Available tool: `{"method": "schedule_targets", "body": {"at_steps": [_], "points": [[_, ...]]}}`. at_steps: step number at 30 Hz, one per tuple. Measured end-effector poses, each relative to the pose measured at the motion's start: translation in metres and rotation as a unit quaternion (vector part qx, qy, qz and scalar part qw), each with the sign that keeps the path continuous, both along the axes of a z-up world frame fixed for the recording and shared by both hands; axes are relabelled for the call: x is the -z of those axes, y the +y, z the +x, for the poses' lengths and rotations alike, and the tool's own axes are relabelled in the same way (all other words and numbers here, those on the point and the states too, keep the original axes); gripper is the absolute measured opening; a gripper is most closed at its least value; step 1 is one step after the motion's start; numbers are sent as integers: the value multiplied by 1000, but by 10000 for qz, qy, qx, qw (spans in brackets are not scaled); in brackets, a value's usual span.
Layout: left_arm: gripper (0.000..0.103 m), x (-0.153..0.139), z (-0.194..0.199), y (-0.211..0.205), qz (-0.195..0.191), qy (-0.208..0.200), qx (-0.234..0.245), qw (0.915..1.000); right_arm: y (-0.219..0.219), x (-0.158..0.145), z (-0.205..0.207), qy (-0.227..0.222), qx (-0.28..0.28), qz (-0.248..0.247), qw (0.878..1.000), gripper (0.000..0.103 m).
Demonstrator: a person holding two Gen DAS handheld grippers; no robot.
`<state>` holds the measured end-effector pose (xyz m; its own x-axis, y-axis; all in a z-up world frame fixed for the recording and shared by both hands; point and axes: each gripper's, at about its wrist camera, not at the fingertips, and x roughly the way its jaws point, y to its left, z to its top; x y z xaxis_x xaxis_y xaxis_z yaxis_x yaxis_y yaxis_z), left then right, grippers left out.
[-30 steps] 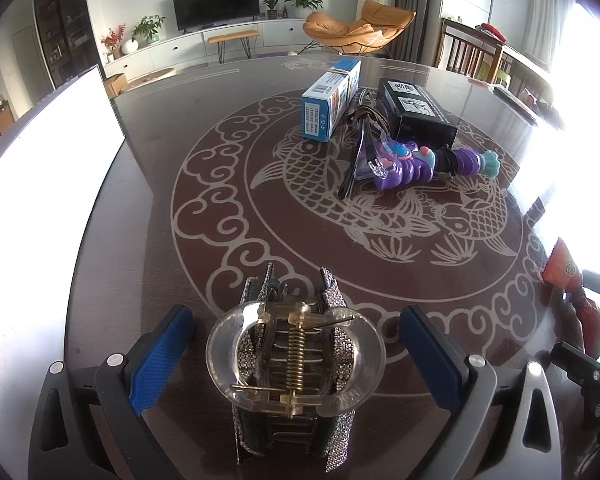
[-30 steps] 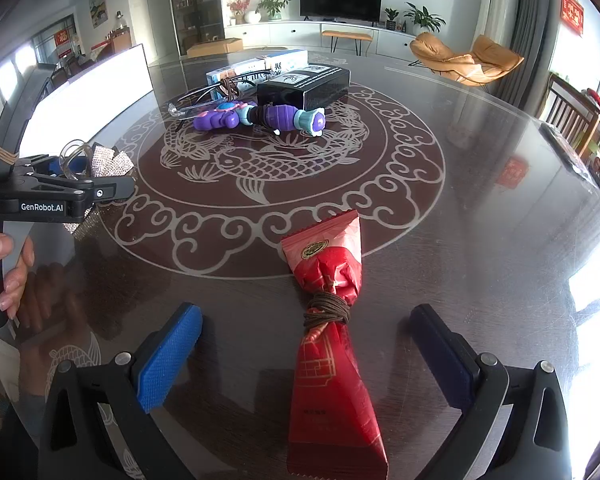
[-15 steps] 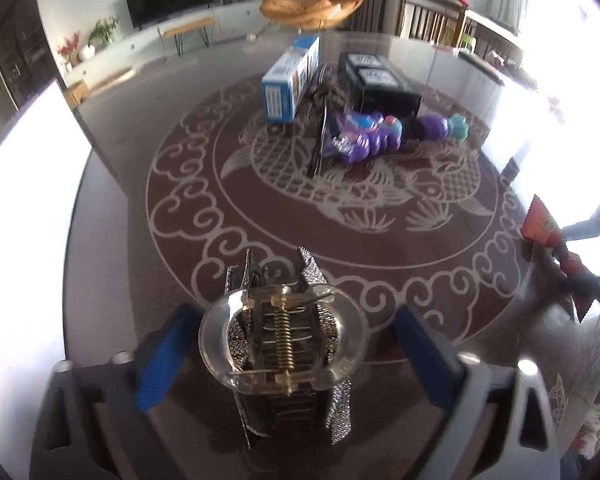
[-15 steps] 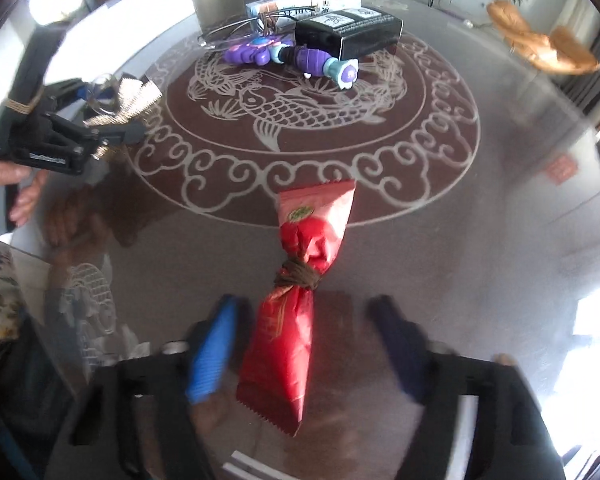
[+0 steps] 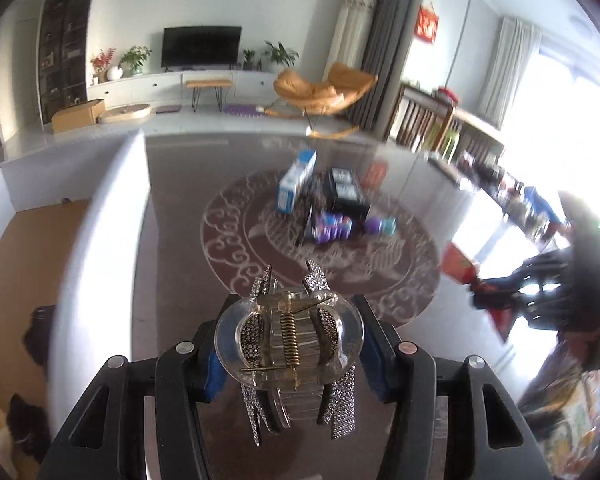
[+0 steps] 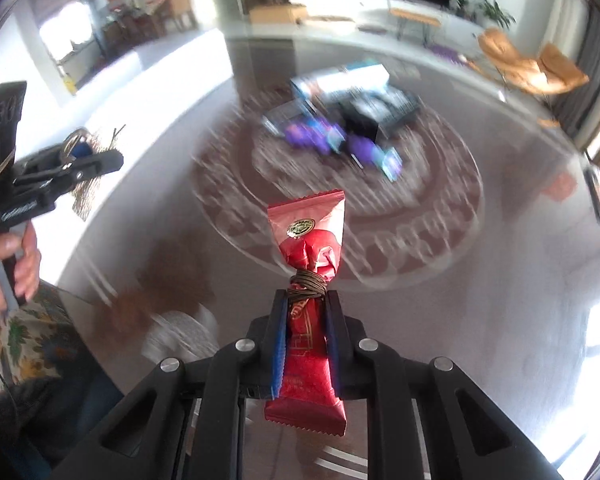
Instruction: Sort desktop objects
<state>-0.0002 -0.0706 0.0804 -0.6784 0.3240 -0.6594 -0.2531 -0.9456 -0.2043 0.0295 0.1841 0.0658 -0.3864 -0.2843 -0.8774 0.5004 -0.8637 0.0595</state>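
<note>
While both of my tools hang above the desk [image 6: 520, 280], each carries one thing. My right gripper [image 6: 307, 344] has its jaws, just closed, clamped on a red snack packet [image 6: 309, 276], whose long axis runs straight out along the fingers: the crimped top points away toward the middle of the desk, the serrated bottom edge hangs back under the jaws. Glossy foil, pinched at the waist by a brown cord wound round it, a round gold seal on the flared end. My left gripper [image 5: 289, 354] has been closing too, and its blue pads press the sides of a hair claw clip [image 5: 290, 344], a clear plastic oval with a brass coil spring down its middle and rhinestone-crusted prongs pointing both forward and back along the fingers. Further out, on the dark glossy desk with its pale scroll-and-fish inlay, lie a blue-and-white carton [image 5: 296, 186], a black box [image 5: 346, 196] beside it, and a purple toy [image 5: 338, 228] in front.
</note>
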Motion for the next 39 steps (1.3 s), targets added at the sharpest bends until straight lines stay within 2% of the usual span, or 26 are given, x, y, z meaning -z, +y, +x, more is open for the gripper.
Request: {"method": "schedule_targets", "body": {"at_steps": [2, 5, 8, 11, 15, 18, 20, 21, 22, 23, 24, 25, 29, 33, 36, 37, 39], "points": [[54, -24, 11, -26, 151, 159, -125, 9997, -24, -23, 0, 198, -160, -175, 9995, 18], [54, -51, 22, -70, 83, 311, -427, 9986, -79, -52, -5, 400, -479, -582, 9964, 18], [54, -62, 26, -126, -70, 249, -928, 9954, -143, -76, -3, 416, -935, -1074, 9889, 18], [54, -57, 23, -184, -287, -26, -1495, 9883, -212, -86, 8, 395, -1455, -1413, 9784, 18], [54, -27, 7, -245, -469, -597, -2052, 9758, -297, -75, 26, 255, -2021, -1540, 9668, 18], [55, -1, -7, -268, -484, -1032, -2262, 9674, -345, -48, 30, 243, -2204, -1265, 9669, 19], [55, 16, -19, -280, -558, -1438, -2416, 9580, -366, -26, 25, 116, -2135, -1151, 9701, 22], [59, 24, -27, -282, -512, -1658, -2508, 9523, -371, -17, 22, 27, -2104, -1109, 9713, 29], [66, 26, -29, -286, -501, -1696, -2592, 9495, -377, -7, 20, -83, -2100, -982, 9727, 48], [85, 26, -29, -287, -540, -1645, -2661, 9483, -380, -1, 21, -86, -2086, -861, 9742, 60], [99, 24, -26, -286, -622, -1529, -2760, 9469, -379, 1, 23, 11, -2073, -787, 9751, 75], [101, 21, -22, -285, -721, -1374, -2886, 9448, -373, -3, 29, 233, -2074, -817, 9746, 78], [101, 8, -6, -278, -861, -858, -3229, 9386, -327, -27, 46, 1218, -1888, -1025, 9690, 89], [101, -19, 25, -268, -937, 46, -3498, 9321, -264, -43, 45, 1897, -1314, -1322, 9640, 103], [101, -35, 35, -252, -1021, 415, -3424, 9331, -200, -31, 38, 2257, -675, -1093, 9657, 103], [101, -39, 36, -247, -1053, 493, -3402, 9331, -191, -27, 32, 2295, -539, -969, 9670, 103], [102, -48, 41, -231, -1023, 655, -3283, 9367, -146, -4, 21, 2309, -125, -496, 9716, 103]]}}
